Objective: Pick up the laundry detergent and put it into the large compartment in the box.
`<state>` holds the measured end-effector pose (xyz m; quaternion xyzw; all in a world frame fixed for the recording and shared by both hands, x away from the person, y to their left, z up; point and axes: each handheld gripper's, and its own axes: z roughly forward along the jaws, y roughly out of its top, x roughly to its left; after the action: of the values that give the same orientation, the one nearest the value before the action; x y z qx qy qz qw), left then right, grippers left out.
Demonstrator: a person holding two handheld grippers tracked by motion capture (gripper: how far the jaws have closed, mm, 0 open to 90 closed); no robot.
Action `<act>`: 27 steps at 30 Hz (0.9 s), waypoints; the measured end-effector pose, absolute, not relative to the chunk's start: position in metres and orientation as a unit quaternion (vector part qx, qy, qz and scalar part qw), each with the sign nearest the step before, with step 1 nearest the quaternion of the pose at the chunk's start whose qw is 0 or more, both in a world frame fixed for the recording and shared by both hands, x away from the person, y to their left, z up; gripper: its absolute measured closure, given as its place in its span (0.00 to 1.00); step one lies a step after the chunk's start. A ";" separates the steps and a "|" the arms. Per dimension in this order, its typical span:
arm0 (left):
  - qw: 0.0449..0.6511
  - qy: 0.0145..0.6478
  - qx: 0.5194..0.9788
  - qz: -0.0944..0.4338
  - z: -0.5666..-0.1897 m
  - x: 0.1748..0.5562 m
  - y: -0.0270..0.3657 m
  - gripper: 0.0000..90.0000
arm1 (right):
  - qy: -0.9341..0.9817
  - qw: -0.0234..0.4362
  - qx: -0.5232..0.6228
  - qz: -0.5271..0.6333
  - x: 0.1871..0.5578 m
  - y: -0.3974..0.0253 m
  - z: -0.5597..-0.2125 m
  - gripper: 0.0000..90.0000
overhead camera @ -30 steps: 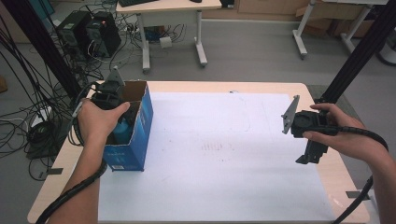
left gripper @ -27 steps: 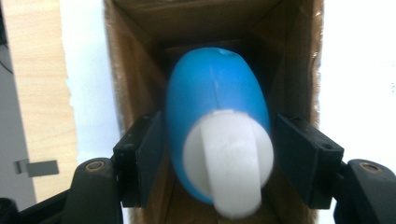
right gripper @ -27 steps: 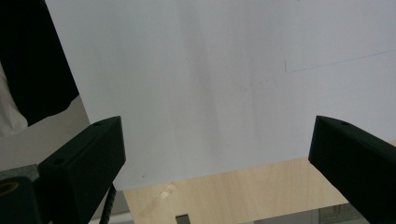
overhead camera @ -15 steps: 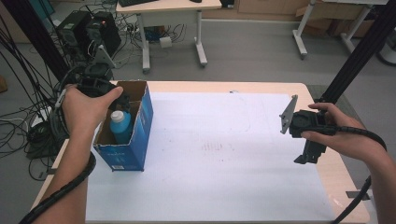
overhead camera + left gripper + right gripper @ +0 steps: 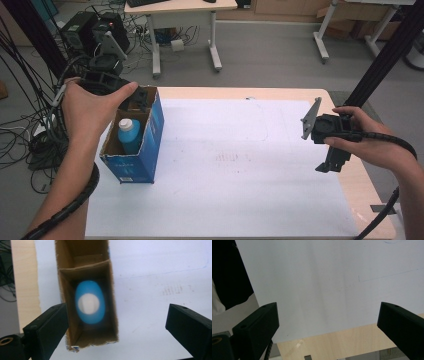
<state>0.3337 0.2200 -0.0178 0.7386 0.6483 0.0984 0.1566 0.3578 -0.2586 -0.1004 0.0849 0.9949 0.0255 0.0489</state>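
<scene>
A blue cardboard box [image 5: 150, 135] with an open top stands on the left side of the table. A blue bottle with a white cap [image 5: 129, 132] stands upright in its near compartment. My left gripper [image 5: 131, 99] hovers over the box's far end, and its jaws are wide open around nothing. In the left gripper view I look straight down on the bottle [image 5: 89, 302] inside the box [image 5: 113, 305], between the open left gripper [image 5: 117, 327]. My right gripper [image 5: 334, 161] is held near the table's right edge and is open and empty [image 5: 327, 325].
A white sheet [image 5: 235, 165] covers most of the wooden table [image 5: 367, 200]. The box's far compartment [image 5: 85, 250] looks bare. Beyond the table lie tangled cables [image 5: 30, 135], and a desk [image 5: 185, 10] stands on the grey floor.
My left gripper has risen out of the box and drawn back toward the far left, which uncovers the bottle standing inside. The right gripper has hardly moved.
</scene>
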 end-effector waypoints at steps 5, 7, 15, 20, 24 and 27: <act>0.156 0.631 0.753 0.102 -0.014 0.328 0.207 0.05 | 0.995 0.050 0.086 0.024 0.357 -0.258 -0.099 0.04; 0.156 0.622 0.761 0.099 -0.015 0.328 0.200 0.05 | 0.995 0.049 0.085 0.025 0.358 -0.258 -0.099 0.04; 0.148 0.596 0.784 0.093 -0.019 0.329 0.173 0.05 | 0.995 0.050 0.088 0.025 0.358 -0.259 -0.098 0.04; 0.142 0.574 0.802 0.087 -0.019 0.333 0.157 0.05 | 0.994 0.052 0.089 0.027 0.358 -0.260 -0.097 0.04; 0.137 0.568 0.807 0.084 -0.019 0.337 0.150 0.05 | 0.994 0.051 0.091 0.026 0.359 -0.261 -0.097 0.04; 0.137 0.567 0.808 0.081 -0.020 0.339 0.148 0.05 | 0.994 0.051 0.091 0.027 0.359 -0.263 -0.097 0.04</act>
<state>0.3391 0.1480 -0.0198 0.8079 0.5674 0.0811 0.1372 0.3588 -0.2626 -0.0974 0.0910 0.9942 0.0274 0.0509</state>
